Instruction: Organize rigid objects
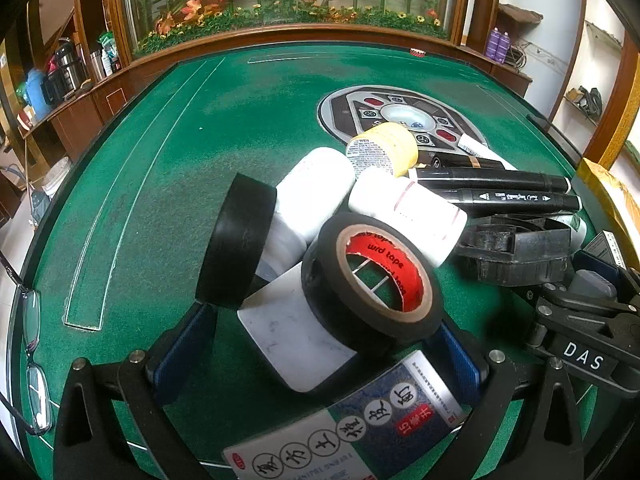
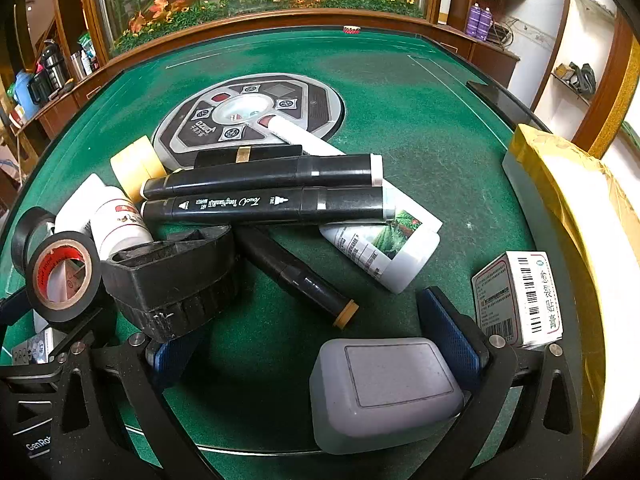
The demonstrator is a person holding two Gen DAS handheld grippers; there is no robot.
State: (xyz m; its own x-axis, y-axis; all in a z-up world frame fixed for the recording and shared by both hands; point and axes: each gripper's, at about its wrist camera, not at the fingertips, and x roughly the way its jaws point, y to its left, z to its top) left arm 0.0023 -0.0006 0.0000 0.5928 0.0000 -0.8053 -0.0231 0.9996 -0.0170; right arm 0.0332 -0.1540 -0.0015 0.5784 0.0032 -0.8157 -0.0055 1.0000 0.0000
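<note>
A pile of small rigid objects lies on the green felt table [image 1: 168, 168]. In the left wrist view, my left gripper [image 1: 320, 352] is open around a white bottle [image 1: 292, 336], with a red-cored black tape roll [image 1: 376, 280] lying on it and a second black tape roll [image 1: 236, 240] beside it. A blue and white box [image 1: 360, 428] lies between the jaws near the camera. In the right wrist view, my right gripper [image 2: 316, 344] is open with a grey plastic case [image 2: 384, 392] against its right finger [image 2: 452, 340]. Black markers [image 2: 260, 188] and a black tape dispenser [image 2: 176, 280] lie ahead.
A white medicine box [image 2: 520, 300] stands right of the right gripper, next to a yellow-taped parcel [image 2: 568, 208] at the table's right edge. A round control panel [image 2: 256, 112] sits mid-table. Glasses [image 1: 34, 360] lie at the left edge. A white labelled bottle [image 2: 380, 244] lies under the markers.
</note>
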